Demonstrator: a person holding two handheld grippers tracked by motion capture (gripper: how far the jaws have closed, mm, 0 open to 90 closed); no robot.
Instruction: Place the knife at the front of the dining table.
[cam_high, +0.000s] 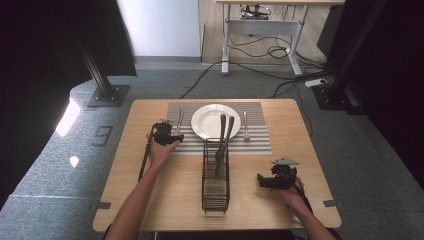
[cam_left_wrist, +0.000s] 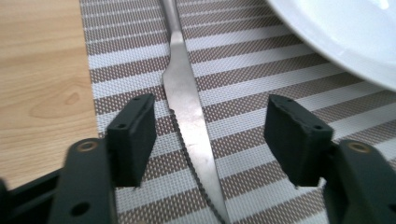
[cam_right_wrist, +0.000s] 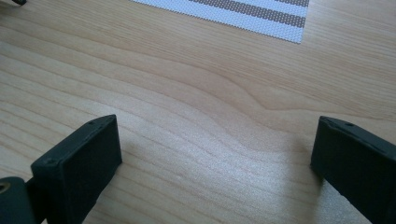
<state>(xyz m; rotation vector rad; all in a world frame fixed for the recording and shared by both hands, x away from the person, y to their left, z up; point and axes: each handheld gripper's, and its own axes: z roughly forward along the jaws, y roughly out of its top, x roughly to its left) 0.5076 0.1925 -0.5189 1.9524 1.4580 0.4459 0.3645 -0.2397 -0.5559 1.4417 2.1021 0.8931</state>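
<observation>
A serrated table knife (cam_left_wrist: 189, 109) lies flat on the striped placemat (cam_left_wrist: 243, 70), to the left of the white plate (cam_left_wrist: 345, 37). My left gripper (cam_left_wrist: 212, 140) stands open astride the blade, with both pads clear of the steel. In the high view the left gripper (cam_high: 170, 134) is at the mat's left part, over the near end of the knife (cam_high: 179, 120). My right gripper (cam_high: 262, 180) rests open near the table's front right, and in the right gripper view its jaws (cam_right_wrist: 215, 154) hold nothing above bare wood.
A fork (cam_high: 245, 125) lies on the mat right of the plate (cam_high: 216, 121). A black wire caddy (cam_high: 216, 182) stands at the table's middle front with two dark-handled utensils (cam_high: 224, 137) leaning in it. Beyond the table are a desk frame and floor cables.
</observation>
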